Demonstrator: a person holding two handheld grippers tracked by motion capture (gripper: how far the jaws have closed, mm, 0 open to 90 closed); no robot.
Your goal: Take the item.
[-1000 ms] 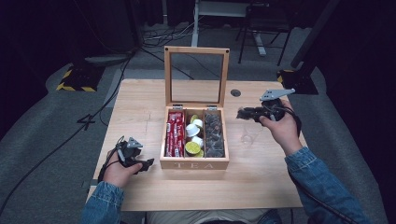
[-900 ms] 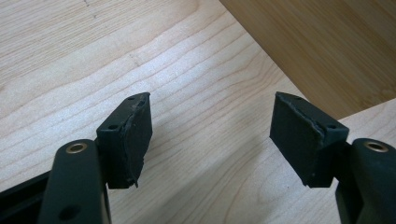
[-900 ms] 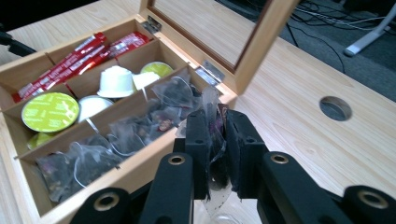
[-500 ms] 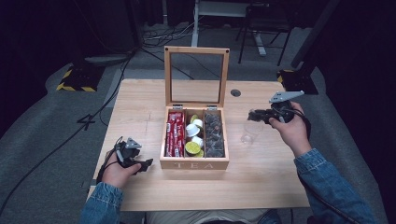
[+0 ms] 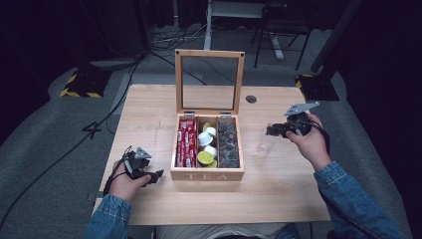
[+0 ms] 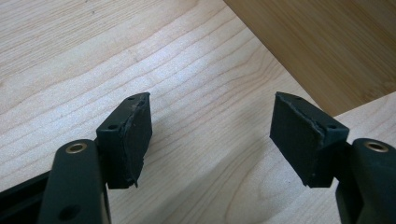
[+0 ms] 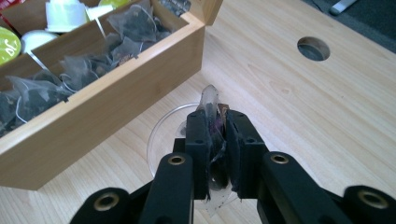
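Tea bag (image 7: 212, 121) stands upright, clamped in the right gripper (image 7: 215, 140) above a glass (image 7: 163, 135).

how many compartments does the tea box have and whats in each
3. The tea box has a left compartment with red packets, a middle one with round capsules, and a right one with dark tea bags.

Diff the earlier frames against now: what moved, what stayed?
The right gripper, shut on a tea bag, moved away from the tea box toward the table's right and sank over the clear glass. Nothing grabbed or released. The left gripper stayed open at the front left; box, lid and contents unchanged.
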